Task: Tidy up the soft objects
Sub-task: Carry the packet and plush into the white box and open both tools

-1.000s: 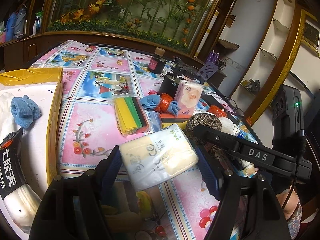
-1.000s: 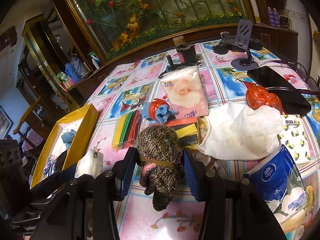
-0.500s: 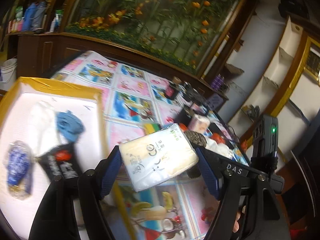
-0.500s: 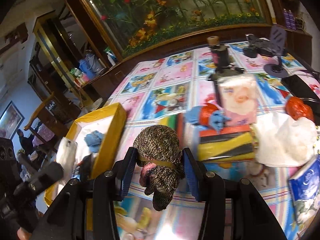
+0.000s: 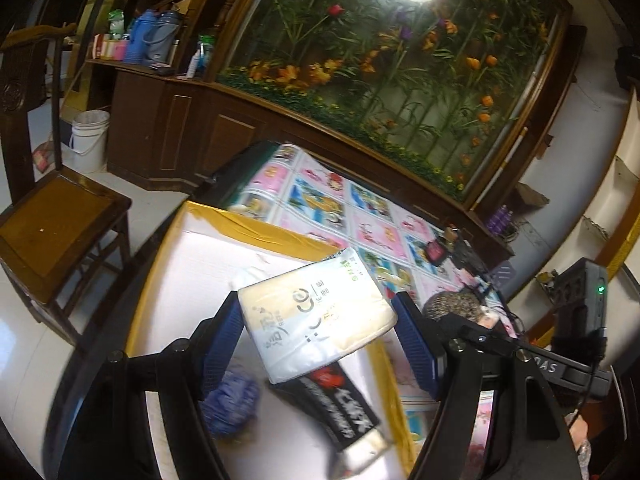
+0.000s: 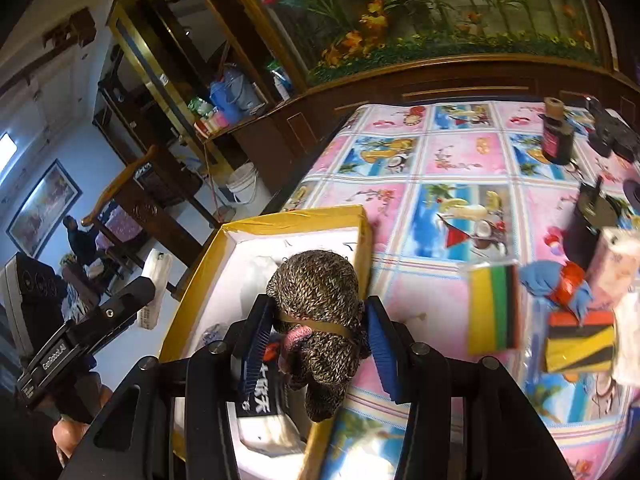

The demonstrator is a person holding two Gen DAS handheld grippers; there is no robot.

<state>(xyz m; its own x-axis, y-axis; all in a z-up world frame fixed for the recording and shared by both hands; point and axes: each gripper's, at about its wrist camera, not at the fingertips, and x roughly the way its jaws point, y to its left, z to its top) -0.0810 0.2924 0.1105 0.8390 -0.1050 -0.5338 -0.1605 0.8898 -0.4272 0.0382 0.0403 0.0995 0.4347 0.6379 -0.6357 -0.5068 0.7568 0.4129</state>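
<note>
Both grippers have swung away from the cluttered part of the table and now hang over the yellow-rimmed box (image 5: 256,227), which a second ago lay off to the side. The left gripper (image 5: 318,334) stays clamped on the tissue pack (image 5: 316,316), held above a blue cloth (image 5: 231,404) and a black packet (image 5: 340,408) in the box. The right gripper (image 6: 316,344) still grips the knitted bundle (image 6: 320,312) over the box's near edge.

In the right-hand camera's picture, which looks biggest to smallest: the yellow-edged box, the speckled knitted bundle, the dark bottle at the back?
1. Yellow-edged box
2. Speckled knitted bundle, though held close to the camera, which inflates it
3. Dark bottle, far away
</note>
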